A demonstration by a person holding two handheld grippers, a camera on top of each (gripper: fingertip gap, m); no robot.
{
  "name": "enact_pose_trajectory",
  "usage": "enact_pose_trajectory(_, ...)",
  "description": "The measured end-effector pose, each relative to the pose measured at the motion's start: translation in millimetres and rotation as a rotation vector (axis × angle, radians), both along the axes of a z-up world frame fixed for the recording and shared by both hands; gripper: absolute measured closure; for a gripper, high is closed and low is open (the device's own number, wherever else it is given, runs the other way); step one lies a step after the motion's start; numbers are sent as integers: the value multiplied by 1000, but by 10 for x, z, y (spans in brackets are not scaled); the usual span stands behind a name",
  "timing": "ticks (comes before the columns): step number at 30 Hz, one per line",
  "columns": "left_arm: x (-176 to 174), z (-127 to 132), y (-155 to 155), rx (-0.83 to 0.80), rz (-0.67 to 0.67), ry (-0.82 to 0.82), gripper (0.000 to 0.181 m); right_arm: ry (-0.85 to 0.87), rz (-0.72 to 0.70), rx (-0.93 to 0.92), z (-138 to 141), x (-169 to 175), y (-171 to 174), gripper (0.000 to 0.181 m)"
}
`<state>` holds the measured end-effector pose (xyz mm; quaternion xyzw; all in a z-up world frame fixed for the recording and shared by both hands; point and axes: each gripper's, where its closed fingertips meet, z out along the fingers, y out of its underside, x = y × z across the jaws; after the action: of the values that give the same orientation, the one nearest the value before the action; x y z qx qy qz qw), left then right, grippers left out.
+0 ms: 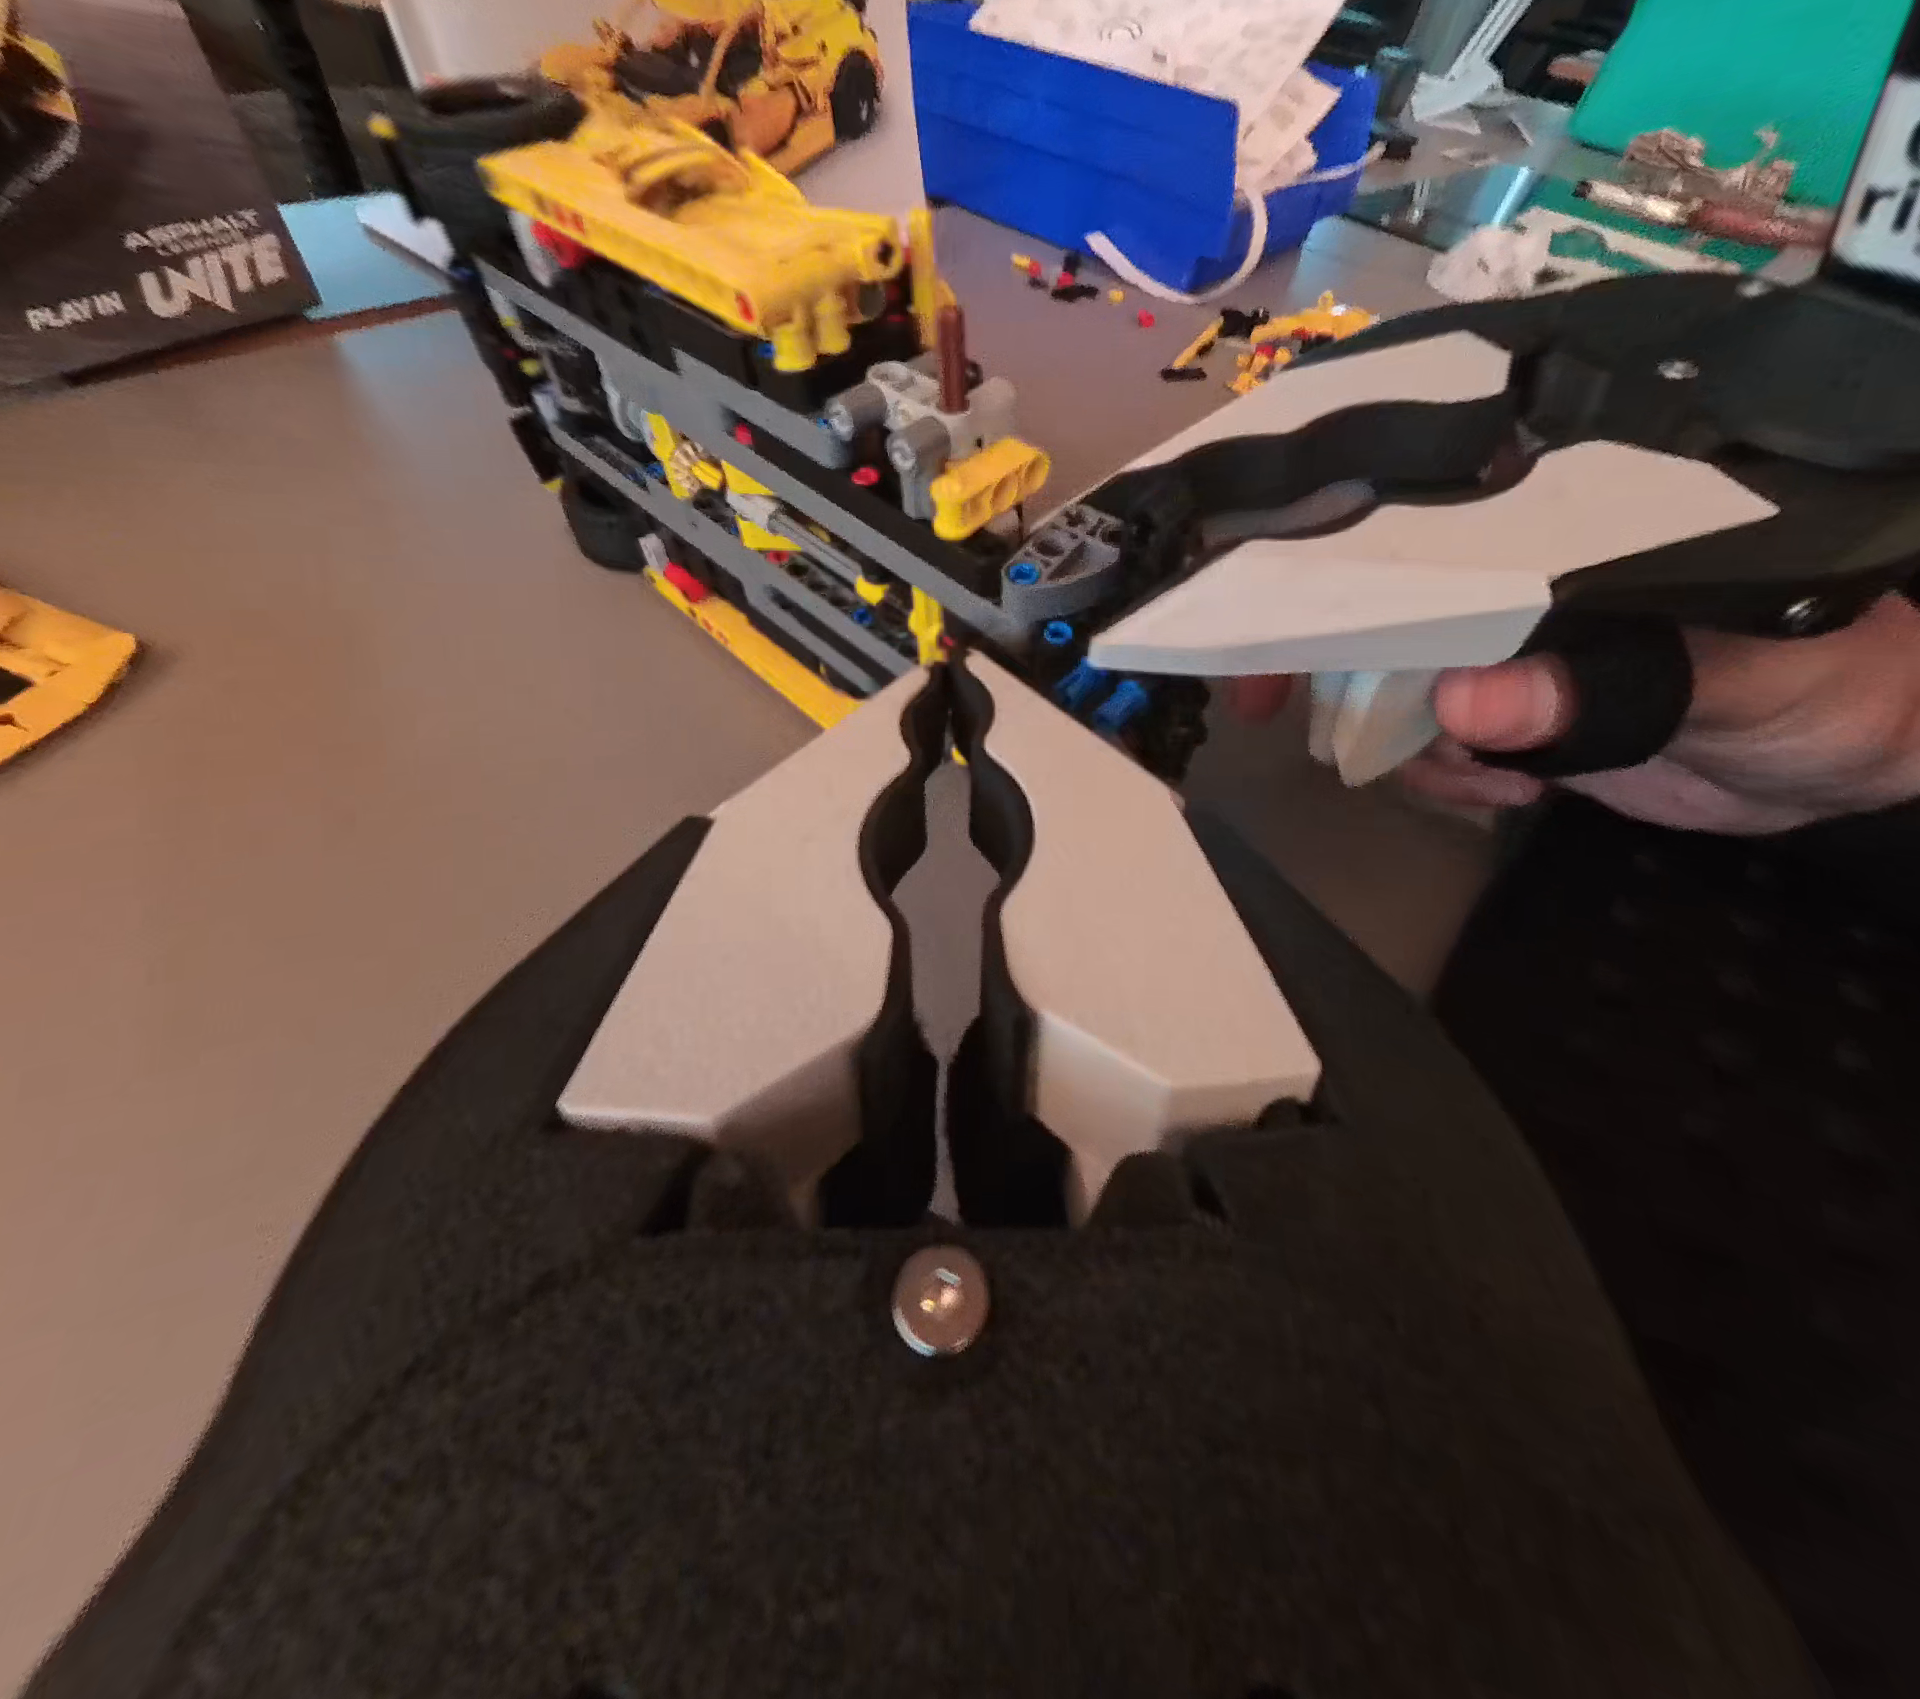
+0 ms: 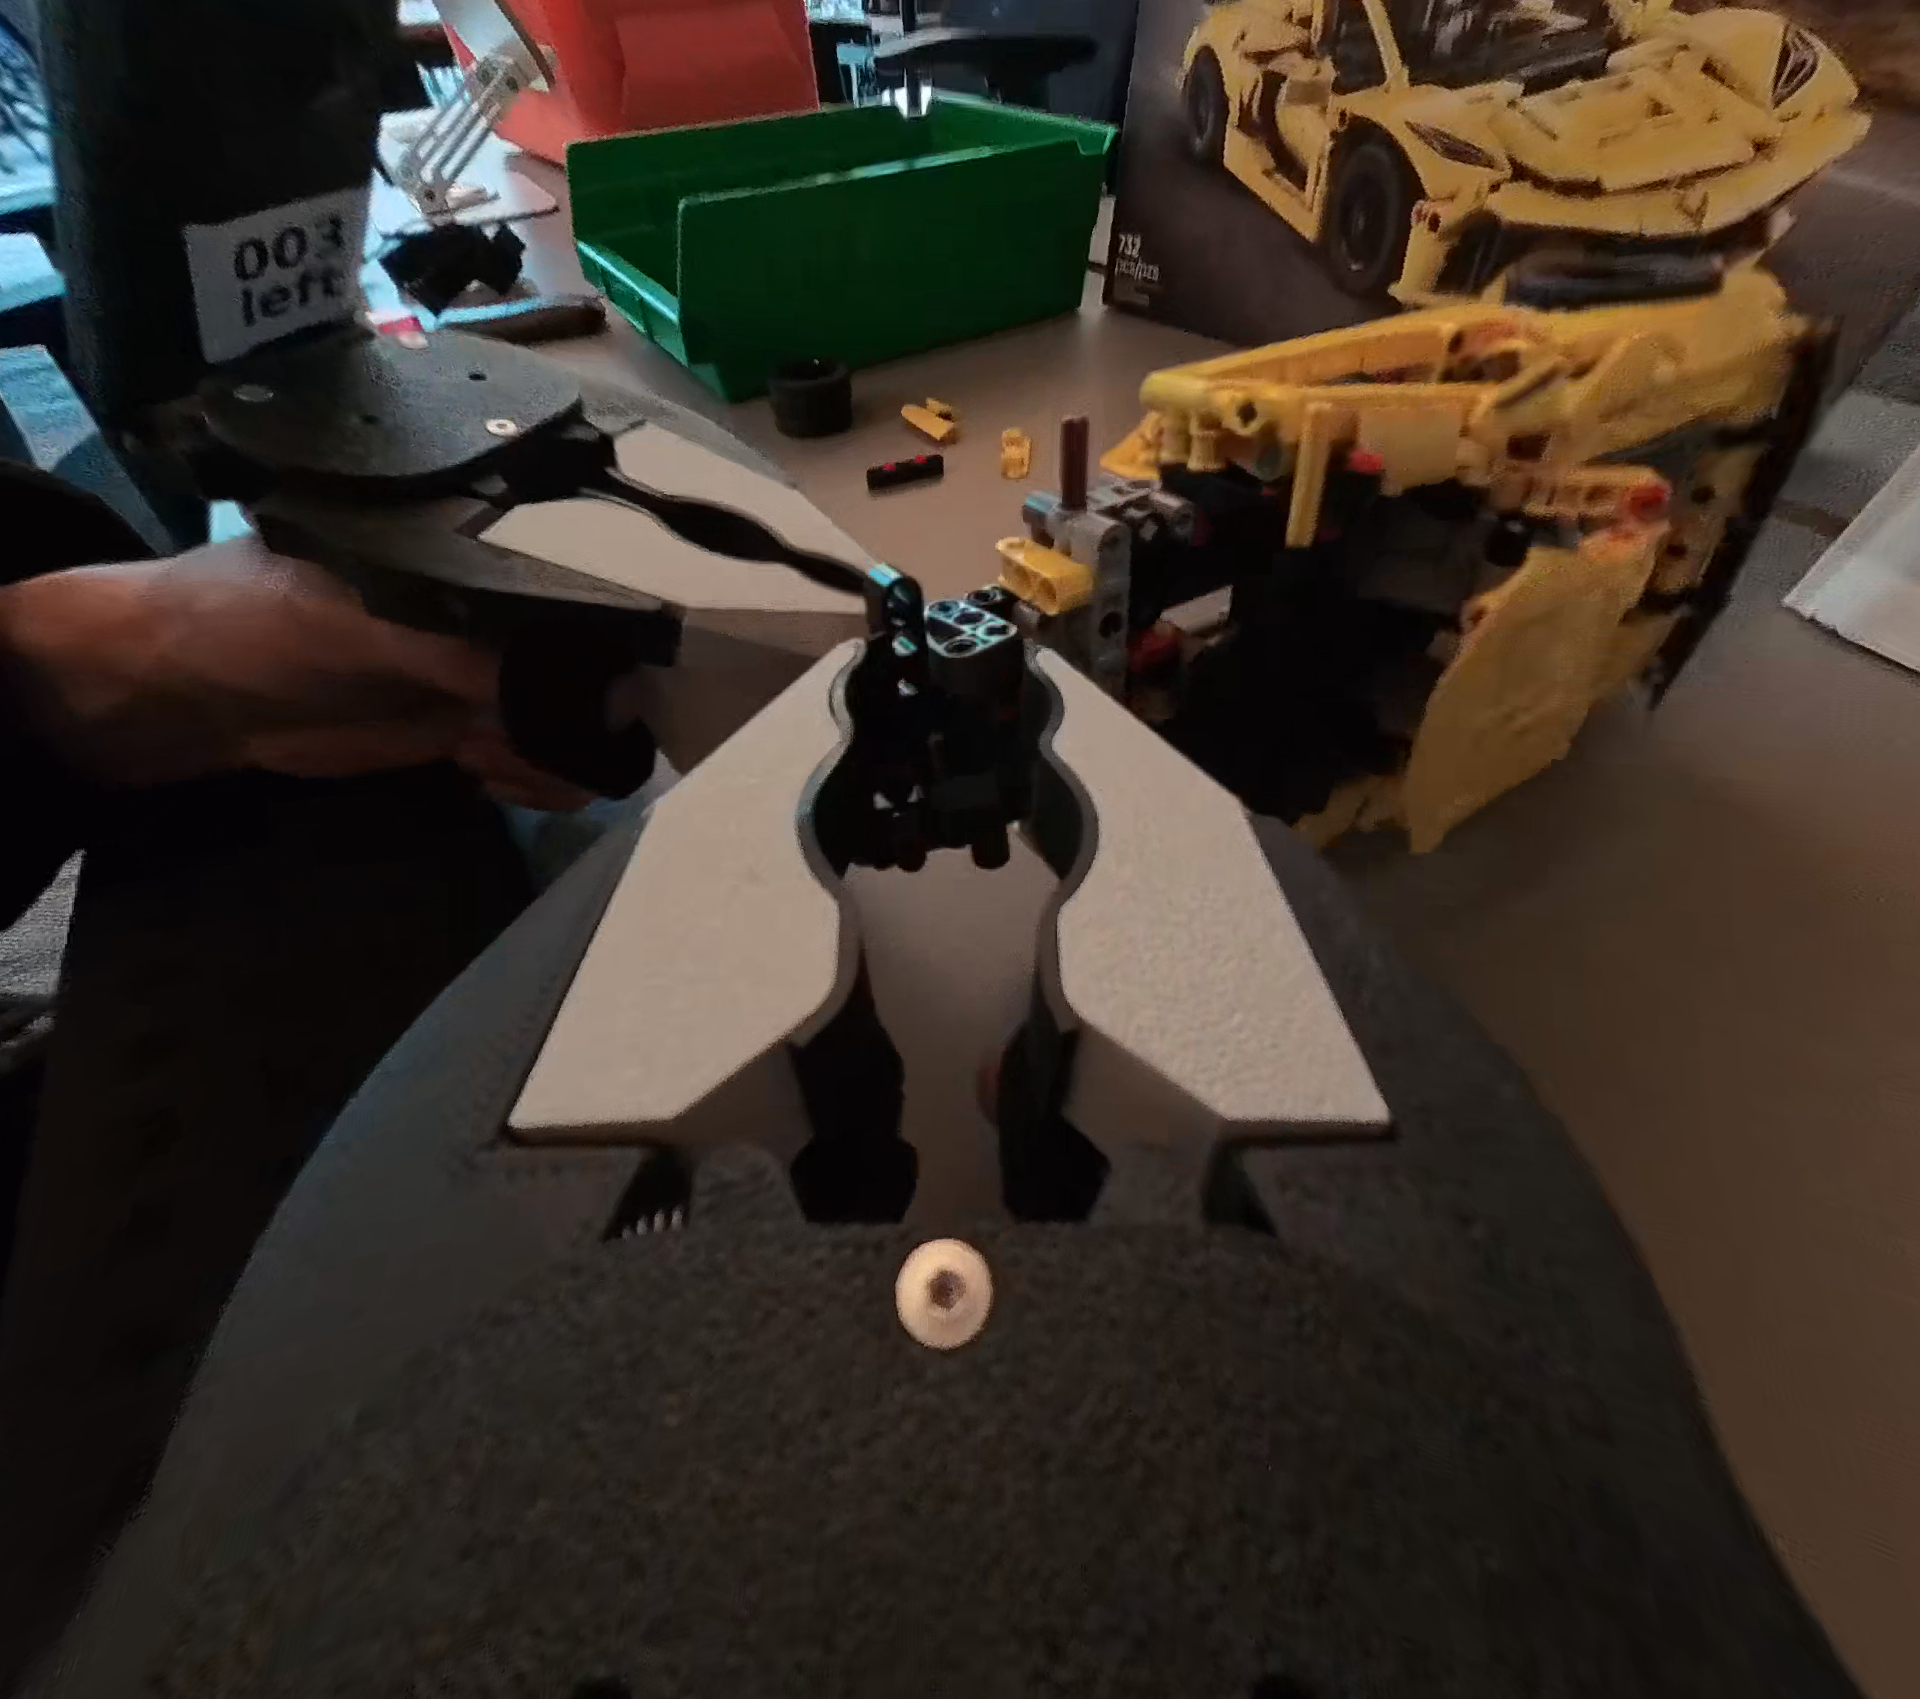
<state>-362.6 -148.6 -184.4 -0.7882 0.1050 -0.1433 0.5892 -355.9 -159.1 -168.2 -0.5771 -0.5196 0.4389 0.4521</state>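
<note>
Bins stand on the grey desk (image 1: 260,610): a blue bin (image 1: 1070,143) stuffed with printed white plastic bags, and a green bin (image 2: 831,236) whose contents cannot be seen. The left gripper (image 1: 948,678) is nearly closed, pinching a thin black beam (image 2: 902,610) at the front end of the half-built yellow car model (image 1: 727,402). The right gripper (image 2: 940,662) is clamped on that end's studded dark-grey block (image 2: 971,641).

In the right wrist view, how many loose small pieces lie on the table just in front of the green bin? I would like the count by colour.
Black: 2, a tyre and a short bar with red dots.
Yellow: 2, a wedge-like piece and a small connector.
Total: 4.
</note>
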Motion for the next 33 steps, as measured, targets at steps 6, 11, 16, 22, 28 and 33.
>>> enact_pose_trajectory(6,43,-107,6,-29,-10,83,181,-60,-4,-59,-119,66,38,158)
enact_pose_trajectory(11,45,17,-54,19,-70,-30,159,-18,115,-393,-146,145,34,155)
enact_pose_trajectory(16,230,121,-150,84,-176,-33,145,58,339,-926,51,210,-18,130)
enact_pose_trajectory(22,377,-81,-45,70,-148,238,140,-60,436,-1268,37,195,44,143)
enact_pose_trajectory(28,402,-77,13,70,-112,296,139,-220,360,-1214,-100,178,76,172)
enact_pose_trajectory(33,409,-86,-3,80,-120,306,140,-163,437,-1267,70,222,29,135)
